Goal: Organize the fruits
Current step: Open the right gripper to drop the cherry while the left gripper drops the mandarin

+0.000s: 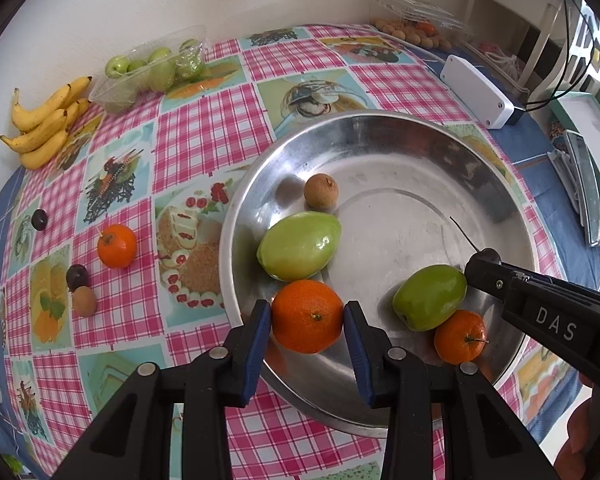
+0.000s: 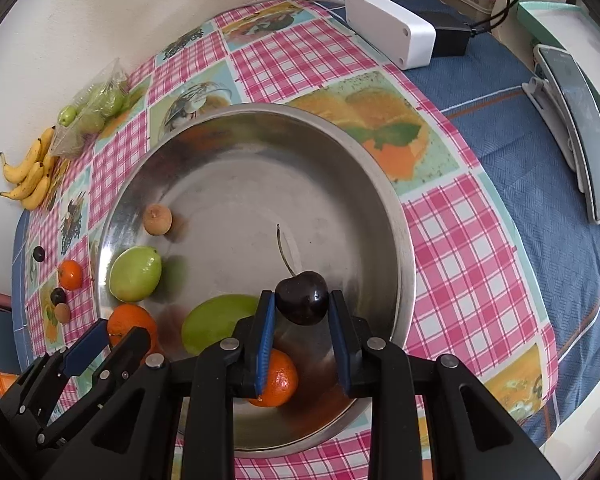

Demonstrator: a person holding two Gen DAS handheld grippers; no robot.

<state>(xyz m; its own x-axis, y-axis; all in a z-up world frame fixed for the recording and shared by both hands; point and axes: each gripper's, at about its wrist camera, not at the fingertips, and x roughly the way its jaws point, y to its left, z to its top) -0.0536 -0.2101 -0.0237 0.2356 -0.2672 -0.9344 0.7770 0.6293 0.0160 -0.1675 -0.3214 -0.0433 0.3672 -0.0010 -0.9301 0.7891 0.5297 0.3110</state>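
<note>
A steel bowl [image 1: 380,140] [image 2: 380,184] sits on the checked tablecloth. My left gripper [image 1: 307,318] is shut on a tangerine [image 1: 307,316] over the bowl's near-left rim; it also shows in the right wrist view [image 2: 130,322]. My right gripper [image 2: 302,306] is shut on a dark cherry [image 2: 302,298] with a long stem, above the bowl; the cherry shows in the left wrist view [image 1: 488,255]. In the bowl lie two green fruits [image 1: 300,246] [image 1: 430,298], a longan [image 1: 321,191] and another tangerine [image 1: 460,336].
On the cloth left of the bowl lie a tangerine [image 1: 117,246], two dark cherries [image 1: 39,219] [image 1: 77,277] and a longan [image 1: 85,301]. Bananas [image 1: 46,122] and a tray of green fruits [image 1: 152,68] sit by the wall. A white box [image 1: 476,90] and longans [image 1: 412,34] stand behind.
</note>
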